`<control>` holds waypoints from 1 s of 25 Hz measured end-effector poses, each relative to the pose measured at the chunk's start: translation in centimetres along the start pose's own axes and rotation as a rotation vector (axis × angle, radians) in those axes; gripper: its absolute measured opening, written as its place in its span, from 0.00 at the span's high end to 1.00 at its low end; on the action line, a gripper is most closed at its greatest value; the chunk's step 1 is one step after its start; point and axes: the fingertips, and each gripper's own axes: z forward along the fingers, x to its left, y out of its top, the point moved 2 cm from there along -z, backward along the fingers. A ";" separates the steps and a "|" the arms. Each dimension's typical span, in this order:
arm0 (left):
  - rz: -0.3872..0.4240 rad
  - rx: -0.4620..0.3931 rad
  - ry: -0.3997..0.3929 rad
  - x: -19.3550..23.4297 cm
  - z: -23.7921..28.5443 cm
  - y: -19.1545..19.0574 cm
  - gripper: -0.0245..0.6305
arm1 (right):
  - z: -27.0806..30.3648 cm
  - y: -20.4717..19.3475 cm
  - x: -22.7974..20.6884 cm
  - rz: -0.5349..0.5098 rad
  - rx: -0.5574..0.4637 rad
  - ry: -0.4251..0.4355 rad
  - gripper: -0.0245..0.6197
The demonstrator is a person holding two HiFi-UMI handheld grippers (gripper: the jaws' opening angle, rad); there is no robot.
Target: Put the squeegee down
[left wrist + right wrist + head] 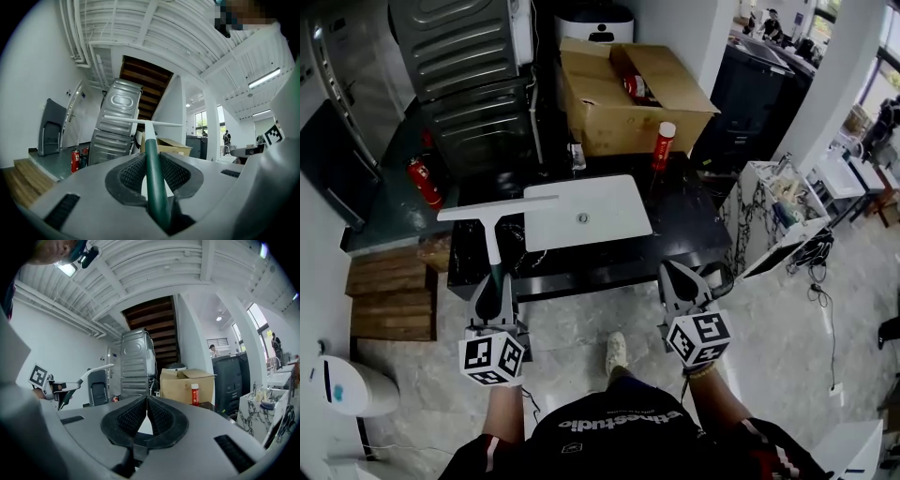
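The squeegee (497,211) has a long white blade on a white neck and a dark green handle (152,178). My left gripper (494,286) is shut on that handle and holds the squeegee level, with the blade out over the near left part of the black table (675,239). In the left gripper view the handle runs up between the ribbed pads (131,173) and the blade (140,122) crosses ahead. My right gripper (680,279) hovers at the table's near edge with its jaws shut (146,400) and nothing between them. In the right gripper view the squeegee (96,370) shows at the left.
A white board (591,211) lies on the table. Behind it stand an open cardboard box (623,94) and a red bottle (663,145). A metal appliance (469,84), a fire extinguisher (424,183) and wooden steps (389,291) are on the left, a marble-patterned stand (773,220) on the right.
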 end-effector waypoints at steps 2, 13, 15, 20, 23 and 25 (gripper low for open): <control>-0.001 0.013 0.008 0.6 2.1 -1.1 0.81 | 2.5 -0.4 -0.7 0.005 -0.005 0.007 0.90; -0.008 0.073 0.087 4.0 18.8 -4.5 0.81 | 21.3 0.4 -6.7 -0.001 -0.036 0.089 0.90; -0.006 0.064 0.103 4.2 21.1 -4.2 0.81 | 24.3 0.5 -7.8 -0.010 -0.035 0.101 0.90; 0.013 0.056 0.148 6.2 24.0 -3.5 0.81 | 29.8 0.3 -10.0 0.010 -0.014 0.092 0.90; 0.008 0.077 0.171 8.2 24.6 -3.7 0.81 | 31.9 0.2 -9.3 0.011 -0.005 0.097 0.90; 0.003 0.092 0.189 9.8 24.8 -4.0 0.81 | 33.3 0.0 -7.8 0.014 0.004 0.116 0.90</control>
